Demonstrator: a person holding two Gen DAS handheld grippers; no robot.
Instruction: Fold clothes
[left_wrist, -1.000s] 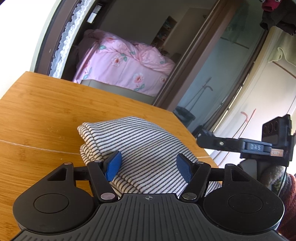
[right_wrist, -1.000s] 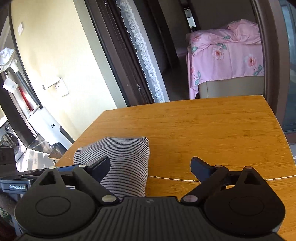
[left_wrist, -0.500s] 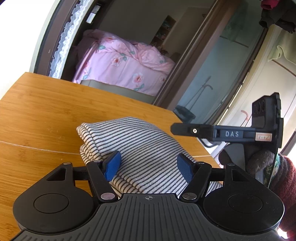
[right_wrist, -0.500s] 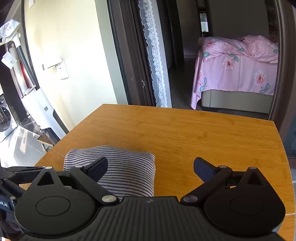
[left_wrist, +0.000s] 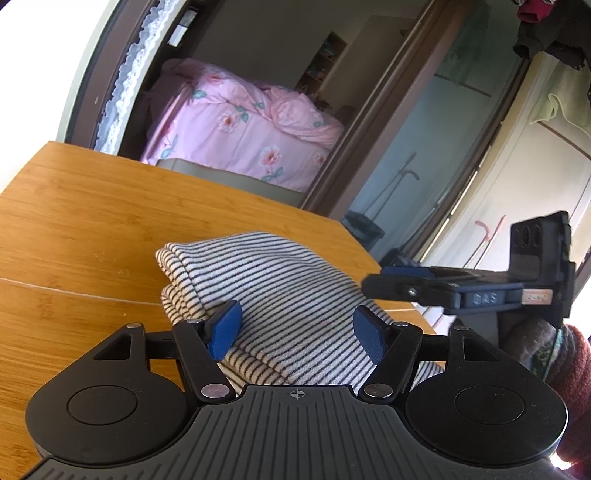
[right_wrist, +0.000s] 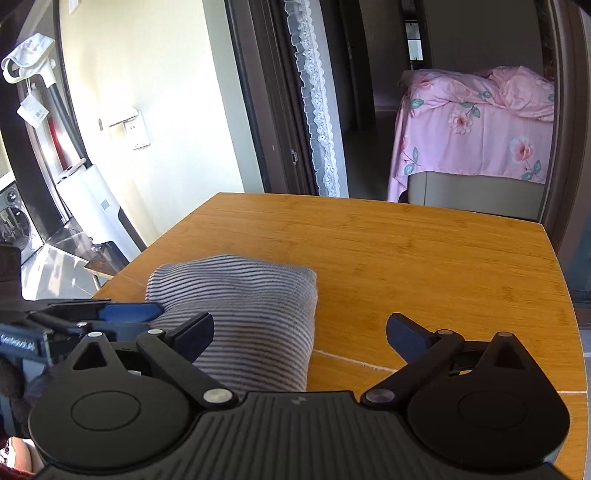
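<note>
Folded into a thick, layered bundle and lying in the lower middle of both views: the striped garment (left_wrist: 280, 291), on the wooden surface (left_wrist: 74, 229), close to that surface's edge toward the right of the left wrist view. Straddled low in frame by the left hand-held gripper (left_wrist: 295, 328), blue pads spread wide, nothing pinched between them. Likewise spread and empty, the right hand-held gripper (right_wrist: 299, 332), one finger over the cloth at lower left of its own view, the other over bare wood at lower right. Visible side-on at the right of the left wrist view, that same right hand-held gripper, tip just beside the bundle's flank. Fits either a finished fold or a pause ahead of one more fold.

Likely hazards, as a judgement only:
- Catching just the top layer and peeling the stack open, given the loose stacked edges at centre left of the left wrist view.
- Shoving the whole bundle toward the nearby edge and off, given smooth wood under soft, light cloth.
- Knocking one tool against the other, given both crowded around the same bundle.
- Dragging a pad across the knit and rumpling the flat top.
</note>
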